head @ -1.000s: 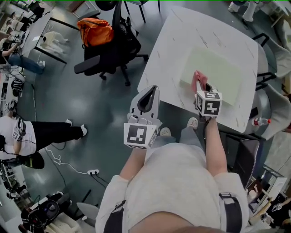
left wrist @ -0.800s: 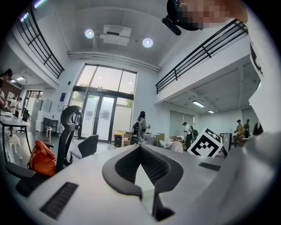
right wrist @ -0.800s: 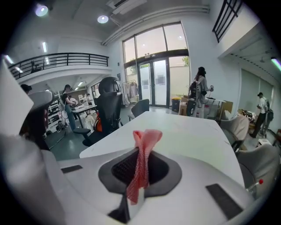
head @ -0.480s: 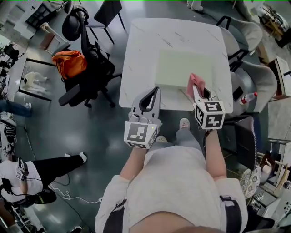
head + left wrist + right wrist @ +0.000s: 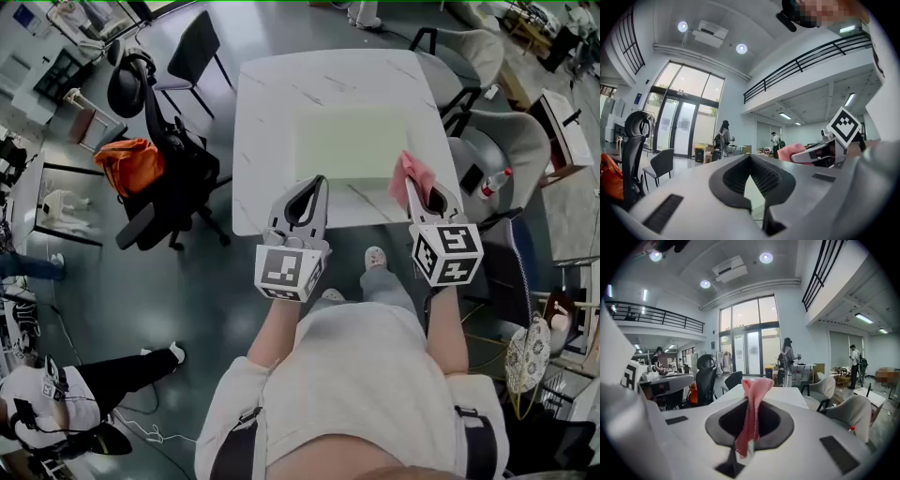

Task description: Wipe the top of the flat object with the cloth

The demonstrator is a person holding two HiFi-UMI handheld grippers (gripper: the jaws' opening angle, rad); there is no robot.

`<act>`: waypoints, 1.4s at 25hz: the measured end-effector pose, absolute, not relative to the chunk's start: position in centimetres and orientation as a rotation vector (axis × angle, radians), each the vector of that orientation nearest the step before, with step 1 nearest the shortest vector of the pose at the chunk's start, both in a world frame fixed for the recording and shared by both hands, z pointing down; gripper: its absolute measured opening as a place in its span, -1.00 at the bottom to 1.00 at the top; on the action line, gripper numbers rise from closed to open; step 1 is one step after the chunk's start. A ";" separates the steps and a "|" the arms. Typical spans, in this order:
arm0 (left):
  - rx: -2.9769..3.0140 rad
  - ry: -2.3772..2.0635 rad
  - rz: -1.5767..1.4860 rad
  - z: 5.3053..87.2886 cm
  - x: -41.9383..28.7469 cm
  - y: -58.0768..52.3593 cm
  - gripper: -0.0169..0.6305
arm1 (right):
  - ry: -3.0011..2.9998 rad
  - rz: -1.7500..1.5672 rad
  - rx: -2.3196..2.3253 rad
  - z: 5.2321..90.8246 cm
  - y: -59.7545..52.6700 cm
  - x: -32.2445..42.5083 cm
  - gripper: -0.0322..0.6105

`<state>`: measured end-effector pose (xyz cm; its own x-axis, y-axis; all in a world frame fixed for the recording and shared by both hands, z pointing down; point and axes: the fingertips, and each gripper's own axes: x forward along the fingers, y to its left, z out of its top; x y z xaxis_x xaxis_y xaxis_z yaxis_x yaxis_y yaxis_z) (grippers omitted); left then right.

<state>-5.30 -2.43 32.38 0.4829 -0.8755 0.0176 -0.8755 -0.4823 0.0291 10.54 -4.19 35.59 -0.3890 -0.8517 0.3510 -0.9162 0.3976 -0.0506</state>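
Right gripper (image 5: 420, 187) was found, in the head view, closed on the pink cloth (image 5: 412, 173), which sat over the near right corner of the pale green flat object (image 5: 349, 141); that object lay flat on the white table (image 5: 272, 89), towards its near edge. Left gripper (image 5: 316, 184) hung just off the table's near edge with its tips together and nothing in them. We could not establish from this view whether the cloth was touching the flat object. In the left gripper view, the left gripper (image 5: 750, 160) showed its jaws met at the tips and empty, with the right gripper (image 5: 819, 153) and the cloth (image 5: 791, 152) off to its right at about the same height. In the right gripper view, the right gripper (image 5: 753, 401) pinched the cloth (image 5: 751, 420) in a narrow fold that stood up past the tips and trailed back through the jaws, with the table (image 5: 787, 397) stretching away beyond. We judged the wipe to be at its start, at one corner. In our opinion it would be done well by tipping the jaws down so the loose fold, not the hard tips, bears on the surface, and by working in overlapping passes towards the far left corner. The flat object may slide on the smooth table, so the idle left gripper could steady its near edge.
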 end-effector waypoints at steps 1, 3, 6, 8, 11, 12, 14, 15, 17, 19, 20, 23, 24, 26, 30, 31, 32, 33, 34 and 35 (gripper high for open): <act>2.683 -1.575 0.001 32.2 -5.1 -2.4 -0.91 | -2.399 0.334 1.563 35.1 -3.9 10.8 -0.80; 2.692 -1.567 -0.003 32.0 -4.6 -2.5 -0.91 | -2.422 0.309 1.581 34.1 -3.3 11.4 -0.80; 2.702 -1.561 -0.006 31.7 -4.1 -2.4 -0.91 | -2.440 0.265 1.612 33.0 -2.5 12.3 -0.80; 2.706 -1.561 -0.004 31.6 -4.0 -2.4 -0.91 | -2.446 0.244 1.629 32.6 -2.0 12.7 -0.80; 2.707 -1.563 0.003 31.6 -3.8 -2.4 -0.91 | -2.452 0.225 1.644 32.4 -1.4 13.1 -0.80; 2.708 -1.563 0.006 31.6 -3.9 -2.4 -0.91 | -2.453 0.223 1.649 32.4 -1.3 13.1 -0.80; 2.708 -1.560 0.010 31.6 -3.9 -2.3 -0.91 | -2.458 0.218 1.655 32.5 -1.1 13.0 -0.80; 2.707 -1.558 0.010 31.7 -3.9 -2.3 -0.91 | -2.458 0.211 1.655 32.5 -1.1 12.8 -0.80; 2.702 -1.553 0.012 31.8 -3.9 -2.3 -0.91 | -2.451 0.187 1.650 32.4 -1.1 12.5 -0.80; 2.697 -1.552 0.013 32.0 -4.0 -2.3 -0.91 | -2.440 0.162 1.643 32.4 -1.1 12.3 -0.80; 2.694 -1.552 0.014 32.1 -4.0 -2.3 -0.91 | -2.441 0.156 1.641 32.4 -1.2 12.2 -0.80; 2.697 -1.555 0.015 32.0 -4.1 -2.3 -0.91 | -2.455 0.151 1.646 32.2 -1.3 11.9 -0.80; 2.699 -1.556 0.016 32.0 -4.1 -2.3 -0.91 | -2.460 0.149 1.648 32.1 -1.3 11.9 -0.80; 2.697 -1.560 0.017 31.9 -4.3 -2.3 -0.91 | -2.469 0.143 1.652 31.8 -1.4 11.8 -0.80; 2.687 -1.568 0.013 32.0 -4.6 -2.4 -0.91 | -2.478 0.134 1.657 31.5 -1.5 11.7 -0.80; 2.686 -1.569 0.012 32.0 -4.6 -2.4 -0.91 | -2.480 0.132 1.658 31.4 -1.5 11.7 -0.80; 2.686 -1.570 0.011 32.0 -4.6 -2.4 -0.91 | -2.482 0.130 1.659 31.4 -1.4 11.7 -0.80; 2.685 -1.570 0.010 32.0 -4.6 -2.4 -0.91 | -2.484 0.129 1.661 31.3 -1.4 11.7 -0.80; 2.684 -1.570 0.009 32.1 -4.6 -2.3 -0.91 | -2.485 0.127 1.663 31.2 -1.4 11.7 -0.80; 2.684 -1.571 0.008 32.1 -4.6 -2.3 -0.91 | -2.487 0.126 1.666 31.2 -1.4 11.7 -0.80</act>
<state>-4.61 -2.32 32.07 0.4897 -0.8716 0.0206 -0.8718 -0.4892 0.0245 11.69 -1.41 31.17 -0.3742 -0.9122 0.1669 -0.9244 0.3813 0.0113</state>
